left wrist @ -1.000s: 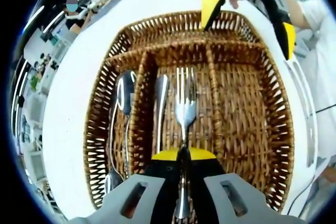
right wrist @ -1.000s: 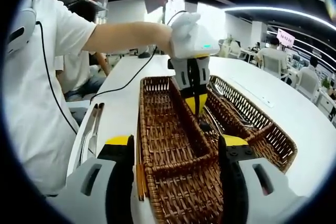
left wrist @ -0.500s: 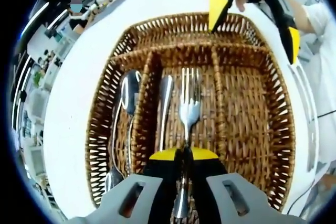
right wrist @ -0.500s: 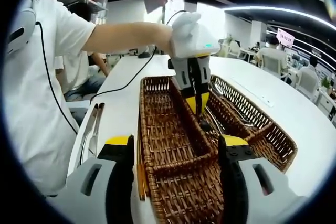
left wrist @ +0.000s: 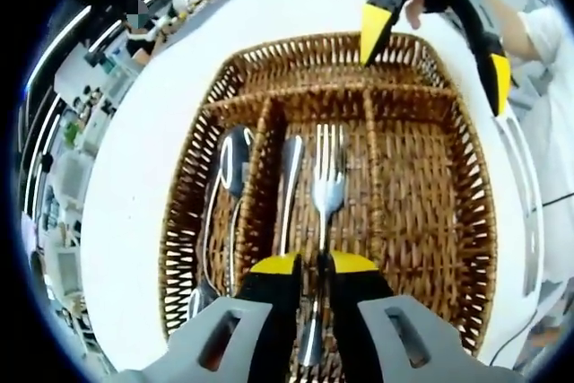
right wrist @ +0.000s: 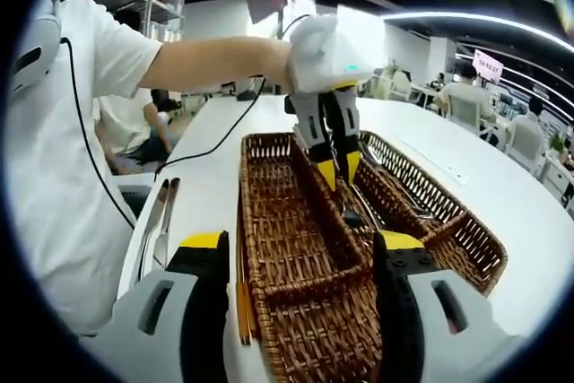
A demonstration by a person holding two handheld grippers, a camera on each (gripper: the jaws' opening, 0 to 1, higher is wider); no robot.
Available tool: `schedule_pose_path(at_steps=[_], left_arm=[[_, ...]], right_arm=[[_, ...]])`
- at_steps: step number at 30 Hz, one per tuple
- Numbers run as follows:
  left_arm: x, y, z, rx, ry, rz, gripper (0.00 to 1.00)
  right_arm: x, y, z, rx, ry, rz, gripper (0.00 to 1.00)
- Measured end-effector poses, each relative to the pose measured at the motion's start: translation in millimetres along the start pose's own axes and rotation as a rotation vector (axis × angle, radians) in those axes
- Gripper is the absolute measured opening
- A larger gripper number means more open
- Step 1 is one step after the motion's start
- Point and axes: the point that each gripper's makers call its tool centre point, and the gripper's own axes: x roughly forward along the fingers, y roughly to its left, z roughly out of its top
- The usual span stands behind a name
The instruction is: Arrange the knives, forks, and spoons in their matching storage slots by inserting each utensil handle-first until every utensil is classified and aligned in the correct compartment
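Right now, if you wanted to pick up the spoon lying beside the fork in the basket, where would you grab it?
Probably by its thin handle, coming straight down from above. The spoon lies flat and lengthwise in the middle slot of the basket, with a wicker divider on one side and the fork on the other, so there's little room for a sideways approach.
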Motion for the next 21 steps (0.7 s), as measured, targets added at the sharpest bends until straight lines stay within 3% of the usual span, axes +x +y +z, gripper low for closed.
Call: schedule_pose_path(at_steps=[21], left_arm=[[-16, 4.9, 0.1, -0.001, -0.019, 0.069, 0.19]], right_arm=[[-2, 6, 6.7, -0.012, 0.002, -0.008, 0.67]])
